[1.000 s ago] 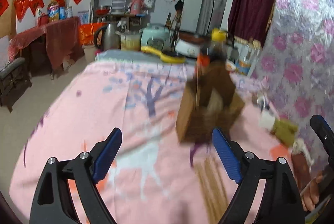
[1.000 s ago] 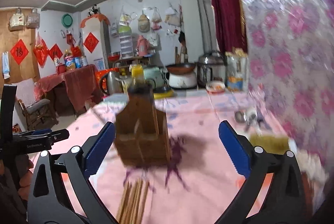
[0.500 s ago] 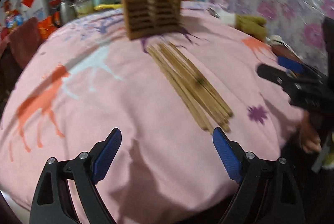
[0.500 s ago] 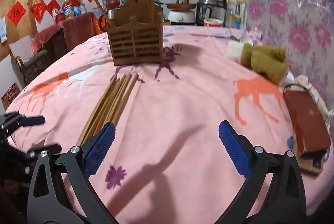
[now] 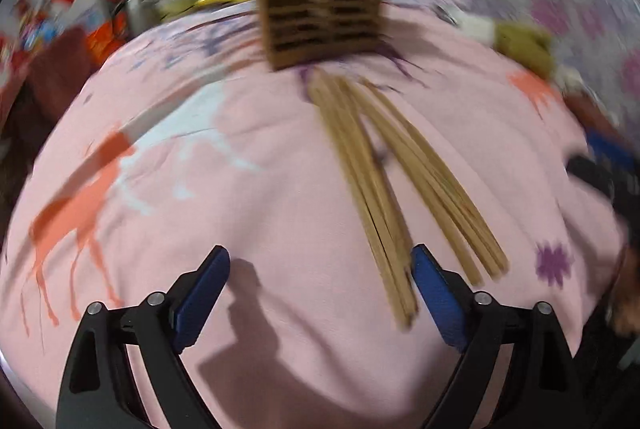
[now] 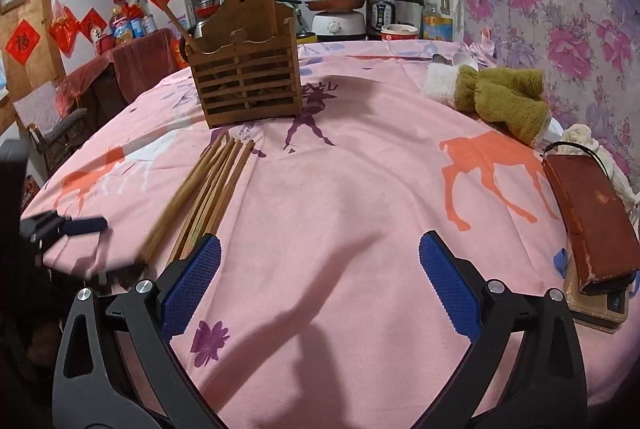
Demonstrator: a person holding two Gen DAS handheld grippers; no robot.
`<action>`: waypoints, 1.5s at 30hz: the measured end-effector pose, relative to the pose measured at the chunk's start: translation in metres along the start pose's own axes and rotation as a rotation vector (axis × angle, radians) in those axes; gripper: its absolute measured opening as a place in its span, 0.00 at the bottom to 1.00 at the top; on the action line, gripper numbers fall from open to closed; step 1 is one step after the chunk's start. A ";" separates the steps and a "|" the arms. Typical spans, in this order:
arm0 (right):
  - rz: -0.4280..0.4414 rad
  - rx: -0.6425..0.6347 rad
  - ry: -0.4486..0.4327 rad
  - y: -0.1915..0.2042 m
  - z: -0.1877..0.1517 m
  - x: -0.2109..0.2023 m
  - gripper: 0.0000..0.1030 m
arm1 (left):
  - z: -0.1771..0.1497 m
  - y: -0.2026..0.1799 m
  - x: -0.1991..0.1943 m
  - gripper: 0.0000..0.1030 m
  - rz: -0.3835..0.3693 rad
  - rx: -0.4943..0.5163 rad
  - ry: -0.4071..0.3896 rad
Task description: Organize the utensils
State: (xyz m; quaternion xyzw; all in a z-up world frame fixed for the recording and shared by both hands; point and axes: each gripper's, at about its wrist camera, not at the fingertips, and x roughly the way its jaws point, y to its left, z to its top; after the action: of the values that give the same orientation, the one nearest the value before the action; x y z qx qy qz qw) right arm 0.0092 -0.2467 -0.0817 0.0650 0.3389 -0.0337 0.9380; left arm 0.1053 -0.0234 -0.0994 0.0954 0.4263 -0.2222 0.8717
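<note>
chopsticks [image 6: 200, 189] lie in a loose bundle on the pink tablecloth [image 6: 360, 189], running from just in front of the wooden utensil holder [image 6: 246, 69] toward the near left edge of the table; in the blurred left wrist view the same chopsticks [image 5: 384, 181] fan into two groups that part toward the near end. the holder stands upright at the far side of the cloth, with a couple of sticks already leaning out of its top, and a dark bottle rises behind it. left gripper [image 5: 320, 293] hangs low over the cloth with its blue pads spread wide and nothing between them, the right pad just beside the near tips of the chopsticks. right gripper [image 6: 320, 285] is likewise spread wide over bare cloth, empty, its left pad close to the near ends of the bundle. to the right of the cloth sit a green and white plush toy [image 6: 496, 97] and, nearer, a reddish-brown case [image 6: 588, 217] on top of a flat tan object. rice cookers and an oil bottle line the far edge
</note>
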 end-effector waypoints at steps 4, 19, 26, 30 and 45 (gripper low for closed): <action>0.051 -0.034 0.025 0.010 -0.004 0.003 0.93 | -0.006 0.012 -0.019 0.87 -0.035 -0.026 -0.059; -0.138 -0.165 0.107 0.041 -0.010 0.035 0.88 | -0.030 0.019 -0.006 0.95 0.099 -0.081 -0.058; -0.030 -0.030 0.100 0.012 -0.005 0.028 0.70 | -0.030 0.022 -0.005 0.95 0.100 -0.081 -0.062; -0.003 -0.078 0.093 0.021 -0.008 0.024 0.59 | -0.030 0.022 -0.006 0.96 0.106 -0.081 -0.066; 0.021 -0.075 0.159 0.020 -0.014 0.035 0.41 | -0.036 0.006 -0.017 0.94 0.036 -0.024 -0.100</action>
State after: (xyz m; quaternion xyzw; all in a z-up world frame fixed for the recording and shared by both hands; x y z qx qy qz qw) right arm 0.0291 -0.2253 -0.1124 0.0360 0.4124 -0.0059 0.9103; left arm 0.0734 0.0002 -0.1086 0.0814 0.3832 -0.2056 0.8968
